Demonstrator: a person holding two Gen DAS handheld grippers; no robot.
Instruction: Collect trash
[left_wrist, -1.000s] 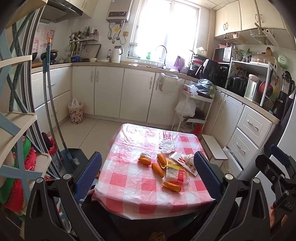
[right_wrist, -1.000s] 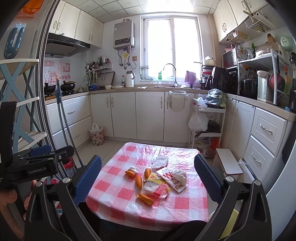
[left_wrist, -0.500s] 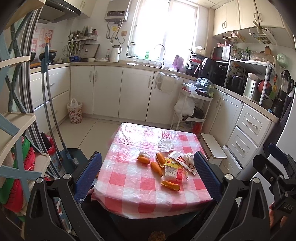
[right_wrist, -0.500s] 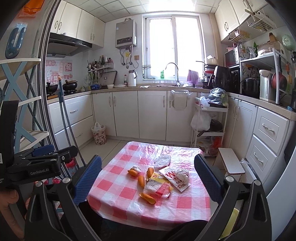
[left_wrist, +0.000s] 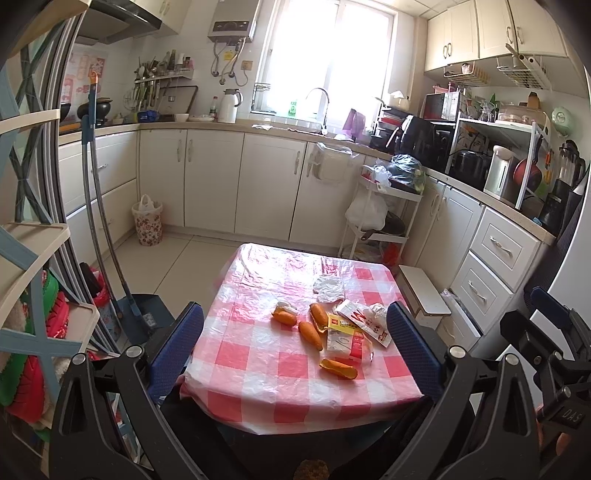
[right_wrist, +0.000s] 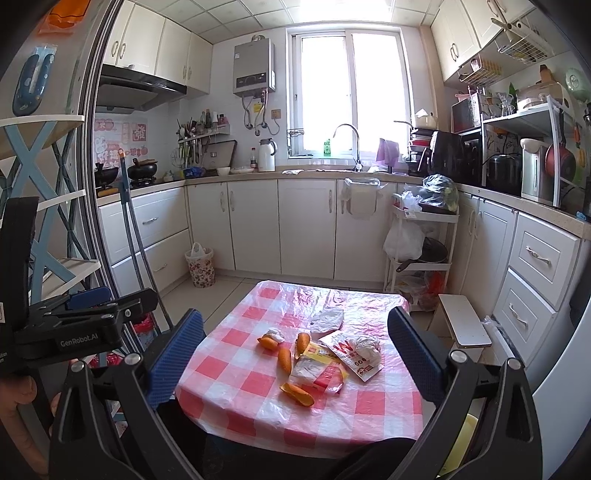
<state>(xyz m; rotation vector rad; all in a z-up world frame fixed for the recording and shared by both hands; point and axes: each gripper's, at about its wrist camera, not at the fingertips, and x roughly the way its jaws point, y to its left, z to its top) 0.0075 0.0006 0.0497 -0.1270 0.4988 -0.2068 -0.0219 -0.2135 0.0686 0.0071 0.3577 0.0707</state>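
Note:
A table with a pink checked cloth (left_wrist: 258, 369) holds the trash. On it lie several orange peels (left_wrist: 309, 334), a yellow-red wrapper (left_wrist: 347, 341), a white-red paper wrapper (left_wrist: 364, 321), a crumpled clear plastic piece (left_wrist: 328, 288) and a small tissue (left_wrist: 286, 306). My left gripper (left_wrist: 295, 347) is open and empty, held back from the table's near edge. My right gripper (right_wrist: 295, 350) is also open and empty, facing the same peels (right_wrist: 284, 360) and wrappers (right_wrist: 317, 365) from slightly to the right. Each gripper shows at the edge of the other's view.
A flowered waste bin (left_wrist: 147, 223) lined with a bag stands by the far left cabinets. A broom and dark dustpan (left_wrist: 136, 314) lean left of the table. A white stool (left_wrist: 424, 291) and a wire trolley (left_wrist: 380, 221) stand to the right. A shelf rack (left_wrist: 33, 258) is close on the left.
Both views have drifted only slightly. The grippers stay open and the trash on the table has not moved.

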